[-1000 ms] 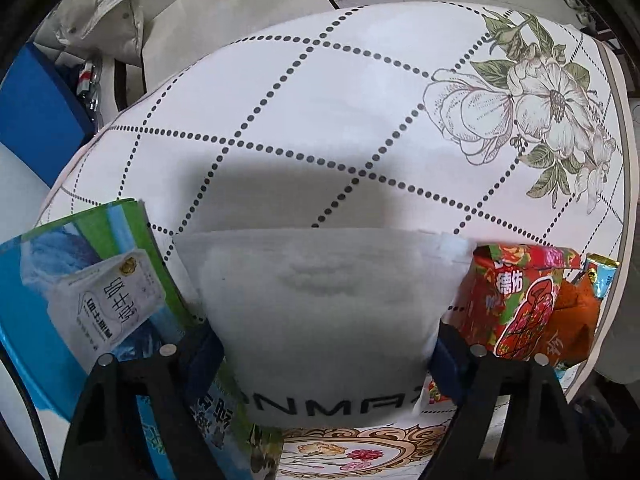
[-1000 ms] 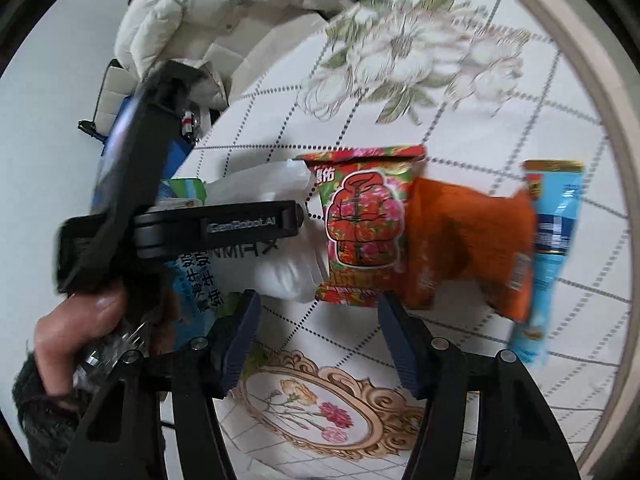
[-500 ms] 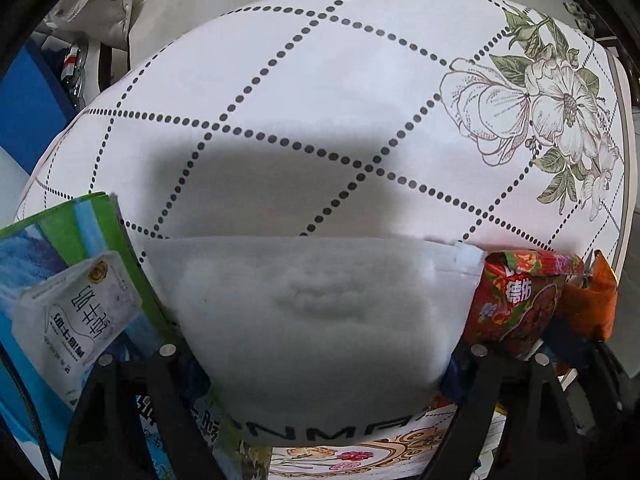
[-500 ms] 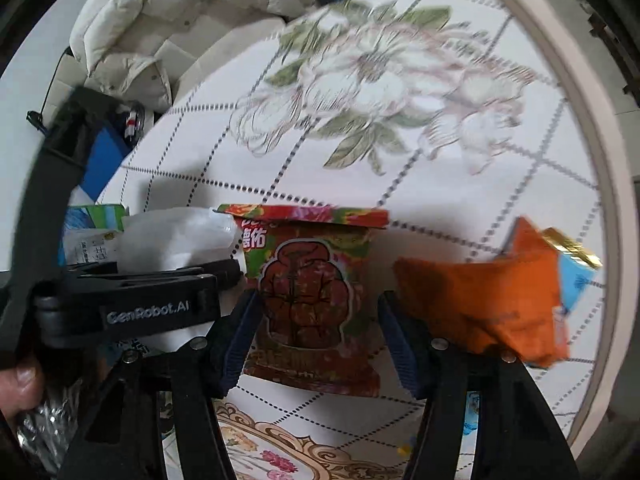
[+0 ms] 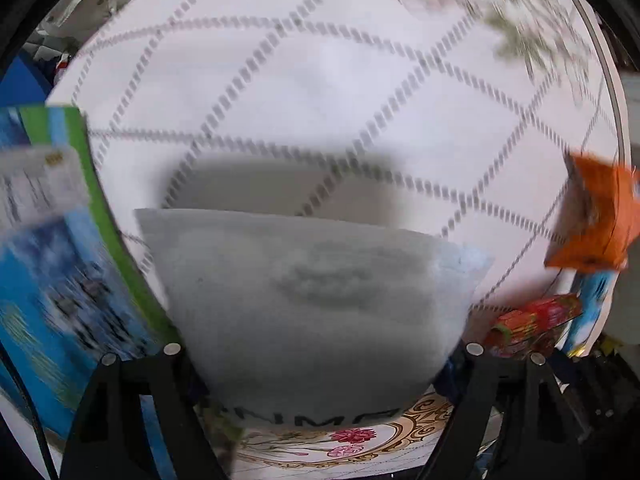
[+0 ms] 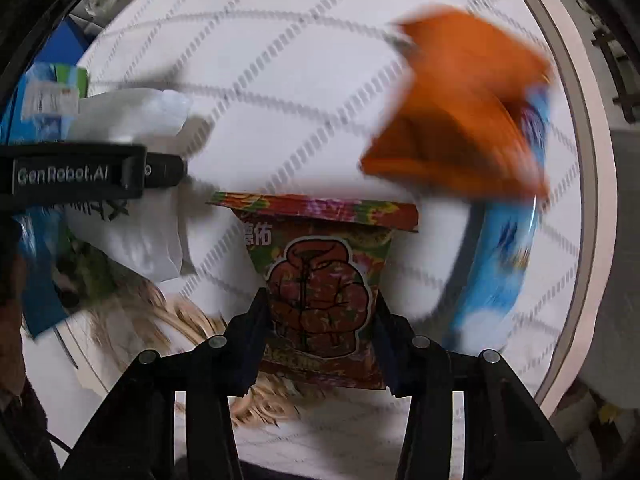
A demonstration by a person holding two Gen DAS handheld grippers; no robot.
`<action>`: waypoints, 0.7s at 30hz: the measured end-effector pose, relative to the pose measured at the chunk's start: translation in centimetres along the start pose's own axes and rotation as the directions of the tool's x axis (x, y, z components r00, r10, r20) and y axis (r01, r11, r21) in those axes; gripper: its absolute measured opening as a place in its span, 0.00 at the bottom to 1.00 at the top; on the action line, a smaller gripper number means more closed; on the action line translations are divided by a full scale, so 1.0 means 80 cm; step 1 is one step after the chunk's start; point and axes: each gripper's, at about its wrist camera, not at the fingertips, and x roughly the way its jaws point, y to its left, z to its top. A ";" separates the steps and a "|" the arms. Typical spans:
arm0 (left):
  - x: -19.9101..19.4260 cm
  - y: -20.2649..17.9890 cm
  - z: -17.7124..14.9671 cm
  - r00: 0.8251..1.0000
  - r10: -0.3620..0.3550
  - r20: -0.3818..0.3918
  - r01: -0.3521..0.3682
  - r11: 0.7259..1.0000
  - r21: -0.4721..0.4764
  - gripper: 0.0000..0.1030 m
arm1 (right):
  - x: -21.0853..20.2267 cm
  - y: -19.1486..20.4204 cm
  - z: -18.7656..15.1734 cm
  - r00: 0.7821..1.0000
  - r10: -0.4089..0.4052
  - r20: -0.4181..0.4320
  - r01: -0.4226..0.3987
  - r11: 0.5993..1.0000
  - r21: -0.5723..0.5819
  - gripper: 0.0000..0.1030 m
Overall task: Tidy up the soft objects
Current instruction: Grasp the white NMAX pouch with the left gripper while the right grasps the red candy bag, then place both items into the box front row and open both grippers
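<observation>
the soft packs are spread over a round table point(image 5: 320, 92) with a dotted diamond cloth. the left gripper point(image 5: 320, 364) stands wide with a white padded pouch point(image 5: 312, 292) filling the gap between its fingers, apparently clamped at both sides, near the table's near edge. just left of it lies a blue and green packet point(image 5: 60, 264). the right gripper point(image 6: 320, 320) is closing its jaws on a red flowered snack pack point(image 6: 320, 280), whose lower half sits between the fingers; the blur makes it hard to say whether the pads press yet. farther right are an orange pouch point(image 6: 460, 120) and a blue wrapper point(image 6: 500, 272) beside it. risks, as i judge them: both hands work close together, so the grippers may knock; the slick snack pack could slip from a low pinch or crush if squeezed hard; a sweep could drag the orange pouch off the right rim.
</observation>
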 end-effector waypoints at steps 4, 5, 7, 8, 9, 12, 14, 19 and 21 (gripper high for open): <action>0.001 0.000 -0.013 0.999 -0.006 0.039 0.008 0.999 -0.040 0.85 | 0.005 -0.002 0.000 0.999 -0.032 0.016 0.031 0.999 0.031 0.66; 0.002 -0.001 -0.015 0.999 -0.007 0.043 0.008 0.999 -0.041 0.85 | 0.009 0.002 0.003 0.999 -0.030 0.017 0.029 0.999 0.036 0.66; 0.002 0.000 -0.021 0.998 -0.011 0.054 0.014 0.999 -0.042 0.82 | 0.014 0.009 0.007 0.999 -0.044 0.021 0.043 0.998 0.041 0.69; -0.001 0.005 -0.025 0.998 -0.012 0.056 0.015 0.999 -0.046 0.80 | 0.014 0.013 0.009 0.998 -0.057 0.025 0.056 0.998 0.041 0.69; -0.003 0.005 -0.029 0.998 -0.008 0.063 0.011 0.999 -0.053 0.75 | 0.015 0.018 0.009 0.997 -0.077 0.029 0.076 0.996 0.039 0.65; -0.022 0.006 -0.047 0.996 -0.025 0.088 0.031 0.998 -0.058 0.70 | 0.009 0.035 0.009 0.994 -0.096 0.046 0.094 0.995 0.035 0.46; -0.043 0.010 -0.062 0.991 -0.068 0.119 0.075 0.995 -0.060 0.69 | -0.006 0.045 0.002 0.995 -0.074 0.065 0.073 0.997 0.023 0.45; -0.140 0.045 -0.127 0.947 -0.167 0.275 0.188 0.981 -0.051 0.69 | -0.090 0.088 -0.031 0.985 0.006 0.174 0.002 0.999 -0.043 0.45; -0.184 0.077 -0.162 0.921 -0.195 0.337 0.224 0.973 -0.050 0.69 | -0.126 0.113 -0.045 0.974 0.049 0.220 -0.031 0.996 -0.084 0.45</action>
